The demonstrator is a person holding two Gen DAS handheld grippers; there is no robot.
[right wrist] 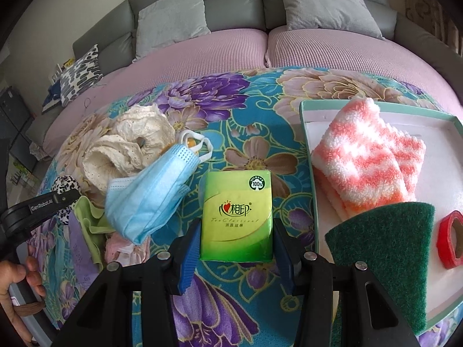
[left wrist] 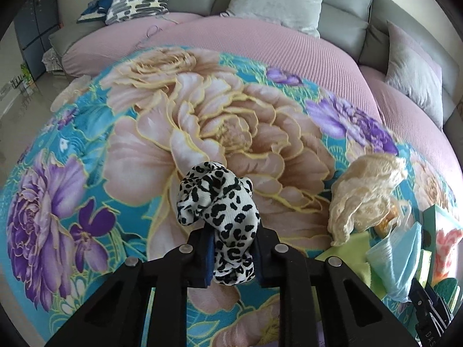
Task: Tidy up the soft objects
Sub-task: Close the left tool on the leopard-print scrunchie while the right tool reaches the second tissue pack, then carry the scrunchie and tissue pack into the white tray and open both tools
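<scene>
We judge the sorting partly done: the tray [right wrist: 309,110] at the blanket's [right wrist: 231,133] right edge already holds the pink sock [right wrist: 367,156], a green scrubber [right wrist: 385,260] and a red tape roll [right wrist: 450,240]. Left to move are the pile at the left edge (lace cloth [right wrist: 127,144], blue mask [right wrist: 150,193], a green cloth [right wrist: 86,217] under them) and the two things in hand.

Our left gripper [left wrist: 231,245] is clenched on the leopard scrunchie [left wrist: 217,202], held up over the blanket's middle. Our right gripper [right wrist: 235,231] has its fingers either side of the tissue pack [right wrist: 237,217], which lies on the blanket just left of the tray; we cannot tell whether they grip it yet.

The scrubber overhangs the tray's near corner and may crowd the pack's way in. Behind, sofa cushions [right wrist: 170,17] sit well clear.
</scene>
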